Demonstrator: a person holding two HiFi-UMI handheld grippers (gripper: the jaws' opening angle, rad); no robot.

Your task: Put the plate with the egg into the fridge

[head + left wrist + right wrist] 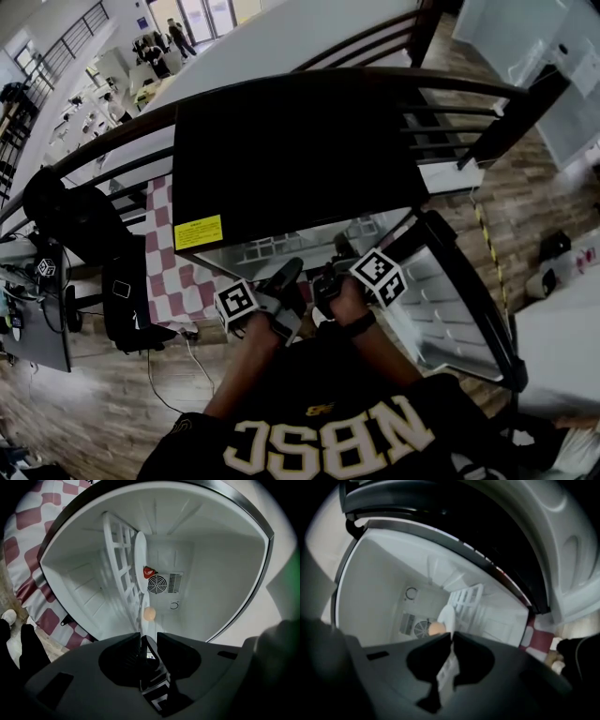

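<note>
A white plate (pixel 140 559) shows edge-on inside the open fridge (pixel 281 159), next to a white wire shelf (pixel 117 569). A tan egg (pixel 149 614) lies on the plate close to my jaws. My left gripper (pixel 143 637) is shut on the plate's near rim. The right gripper view shows the same plate (pixel 446 613) and egg (pixel 436 628), with my right gripper (pixel 451 635) shut on the rim as well. In the head view both grippers, left (pixel 286 278) and right (pixel 328 281), reach into the fridge opening, and the plate is hidden there.
The fridge door (pixel 450 300) stands open to the right. A fan vent (pixel 157 584) and a small red part (pixel 149 571) sit on the back wall. A red-and-white checked cloth (pixel 173 272) lies left of the fridge, beside a black chair (pixel 127 305).
</note>
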